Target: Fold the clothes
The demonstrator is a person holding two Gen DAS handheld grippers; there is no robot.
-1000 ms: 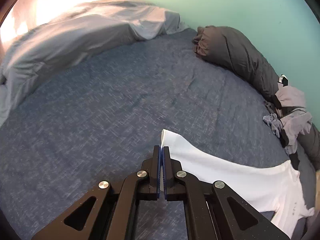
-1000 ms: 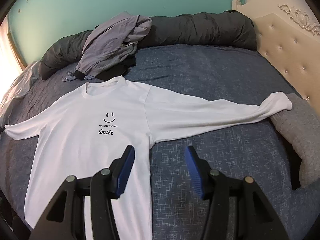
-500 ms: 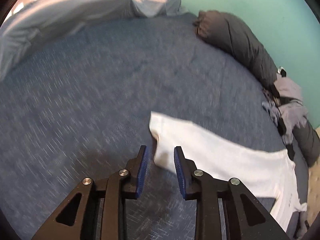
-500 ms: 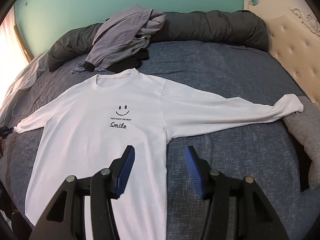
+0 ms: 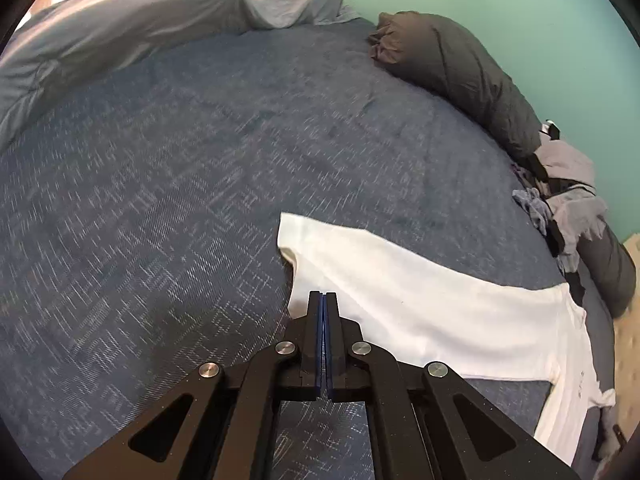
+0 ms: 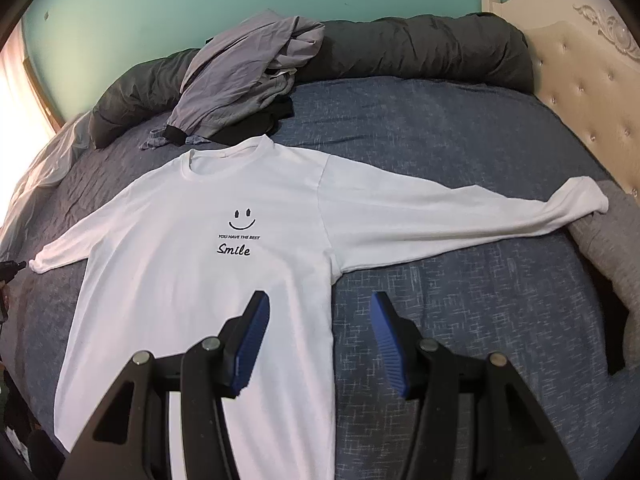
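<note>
One blue bedspread (image 6: 460, 160), teal wall (image 6: 160, 8).

The left tongs (image 5: 323, 295) pinched the cuff tip of the white long-sleeved shirt (image 5: 420, 304) a second ago, sprang apart half a second ago, and have just closed again — pads pressed together, over the sleeve's near edge, further in from the cuff. The cuff (image 5: 292, 236) lies flat on the bed. In the right wrist view, the shirt sits slightly further right.

your left gripper (image 5: 323, 294) sits closed at the white sleeve (image 5: 400, 296)
sleeve lies flat on blue bedspread (image 5: 180, 200), cuff pointing away.
</note>
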